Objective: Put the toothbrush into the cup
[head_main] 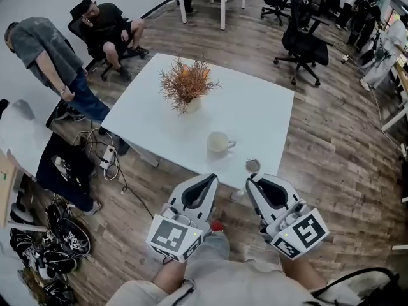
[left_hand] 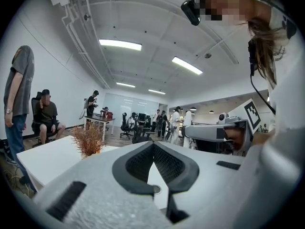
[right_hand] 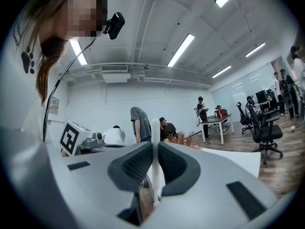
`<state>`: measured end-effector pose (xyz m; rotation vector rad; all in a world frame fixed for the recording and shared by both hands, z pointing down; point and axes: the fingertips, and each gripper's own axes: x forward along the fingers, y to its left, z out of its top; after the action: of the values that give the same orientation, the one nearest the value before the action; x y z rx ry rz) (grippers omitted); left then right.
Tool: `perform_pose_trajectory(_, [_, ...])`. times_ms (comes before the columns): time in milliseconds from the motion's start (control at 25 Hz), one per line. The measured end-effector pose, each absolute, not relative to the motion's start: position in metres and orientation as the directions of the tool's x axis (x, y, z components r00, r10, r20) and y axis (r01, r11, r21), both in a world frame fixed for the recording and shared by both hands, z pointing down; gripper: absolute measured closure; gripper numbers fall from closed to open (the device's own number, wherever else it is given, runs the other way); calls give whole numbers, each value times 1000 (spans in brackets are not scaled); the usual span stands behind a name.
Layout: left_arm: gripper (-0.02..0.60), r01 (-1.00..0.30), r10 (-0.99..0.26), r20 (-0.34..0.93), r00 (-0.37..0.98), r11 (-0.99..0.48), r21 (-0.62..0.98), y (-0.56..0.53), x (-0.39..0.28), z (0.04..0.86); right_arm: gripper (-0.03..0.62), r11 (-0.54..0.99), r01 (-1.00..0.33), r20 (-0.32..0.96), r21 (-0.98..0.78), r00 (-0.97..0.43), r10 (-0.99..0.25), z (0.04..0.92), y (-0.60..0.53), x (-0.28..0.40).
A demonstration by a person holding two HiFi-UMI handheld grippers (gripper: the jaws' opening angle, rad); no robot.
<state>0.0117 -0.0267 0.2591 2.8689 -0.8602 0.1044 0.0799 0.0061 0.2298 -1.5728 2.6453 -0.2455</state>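
Off the near edge of the white surface [head_main: 268, 110], both grippers are hovering over wooden floor [head_main: 331, 164], with open room on every side. The right gripper [right_hand: 155, 144] is clamping the white toothbrush [right_hand: 153, 128]; its long axis is standing upright between the jaws, poking past their tips. The left gripper [left_hand: 153, 146] is closed on nothing. The cup [head_main: 220, 143] is sitting near that edge, just beyond both.

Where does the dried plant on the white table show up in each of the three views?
Head view: dried plant upper middle, on the white table.
Left gripper view: lower left, beside the jaws.
Right gripper view: just right of centre, above the jaws.
Shared landmark: the seated person in black, left of the plant in all three.
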Motion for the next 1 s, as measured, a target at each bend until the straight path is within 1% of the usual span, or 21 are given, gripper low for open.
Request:
perform_pose_trajectory(400, [574,-521,-508,121,853,-841,145,-54,24,283,545,456,-877,41,-154,-467,-883,241,-28,85])
perform_pose_trajectory(600, [574,-547,-530,140,836,-822,158,-69,26,299,546,483,-863,37,-147,-493,-869,251,-63,87])
perform_pose_trajectory(760, [574,-567,-547,152,823,-795,216,-80,32,307,545,513,-846,30,-141,-522,-852,260,-94,83])
perform_pose_trajectory(1000, [574,-585,-562,164,811,-770,256,-97,35,327,546,522,-841,19,-144,-529,-848,277,-132,86])
